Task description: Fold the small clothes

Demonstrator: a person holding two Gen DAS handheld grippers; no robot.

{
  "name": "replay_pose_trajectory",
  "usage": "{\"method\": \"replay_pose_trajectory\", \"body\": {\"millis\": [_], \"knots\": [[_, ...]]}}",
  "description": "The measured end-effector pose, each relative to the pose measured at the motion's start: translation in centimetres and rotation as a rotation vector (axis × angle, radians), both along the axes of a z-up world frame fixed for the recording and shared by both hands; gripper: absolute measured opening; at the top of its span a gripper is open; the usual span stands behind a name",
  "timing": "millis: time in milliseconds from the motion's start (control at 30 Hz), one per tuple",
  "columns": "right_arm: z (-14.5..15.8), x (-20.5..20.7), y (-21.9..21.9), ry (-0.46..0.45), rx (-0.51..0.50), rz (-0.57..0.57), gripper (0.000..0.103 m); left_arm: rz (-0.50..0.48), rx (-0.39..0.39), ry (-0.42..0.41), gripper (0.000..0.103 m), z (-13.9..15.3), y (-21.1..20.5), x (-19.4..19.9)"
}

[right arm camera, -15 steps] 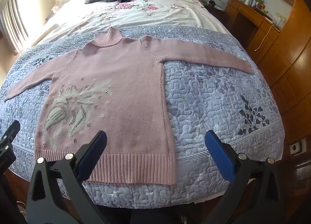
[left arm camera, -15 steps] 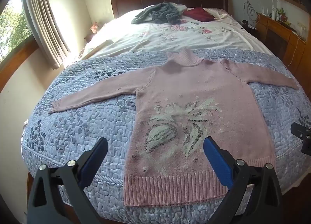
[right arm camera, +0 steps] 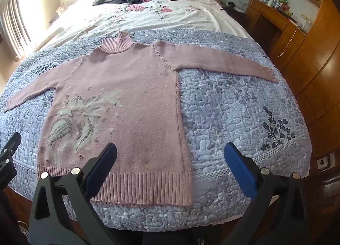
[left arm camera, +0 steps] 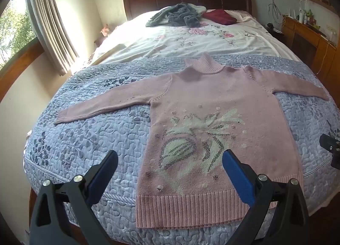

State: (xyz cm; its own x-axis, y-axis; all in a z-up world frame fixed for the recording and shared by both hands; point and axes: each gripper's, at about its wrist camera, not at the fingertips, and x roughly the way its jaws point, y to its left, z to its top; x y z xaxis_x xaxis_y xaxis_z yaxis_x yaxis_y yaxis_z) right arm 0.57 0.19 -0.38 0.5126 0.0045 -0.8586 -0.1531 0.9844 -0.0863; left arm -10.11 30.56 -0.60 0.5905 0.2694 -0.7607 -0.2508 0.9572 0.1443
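I am holding both grippers above the foot of the bed, the left gripper (left arm camera: 170, 172) and the right gripper (right arm camera: 170, 166) each spread wide with nothing between the blue pads. The sweater (left arm camera: 212, 130) is lying face up and flat on the quilt (left arm camera: 89, 138), collar pointing to the headboard, hem nearest me, both sleeves stretched out sideways.

I am judging it to be a soft, fairly thick knit: light enough for one pinch to lift a sleeve, but limp, so whatever I am not holding will be sagging and dragging. The wool looks grippy rather than slippery, and against the quilted cloth it will probably be catching instead of sliding, so I am planning to lift rather than pull. The knit may also stretch if I am tugging on a single layer.

The ribbed parts look the firmest places to take hold: the left cuff (left arm camera: 61, 115), the right cuff (right arm camera: 269, 75) and the hem (right arm camera: 136, 187) corners. I am thinking of starting at the cuffs and bringing each sleeve across the chest.
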Motion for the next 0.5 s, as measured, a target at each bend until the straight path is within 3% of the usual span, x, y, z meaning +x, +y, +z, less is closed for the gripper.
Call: {"method": "replay_pose_trajectory", "body": {"millis": [500], "knots": [[-0.31, 0.36, -0.06, 0.005, 0.013, 0.001, 0.100, 0.009, 0.017, -0.007, 0.099, -0.09, 0.01, 0.00]]}}
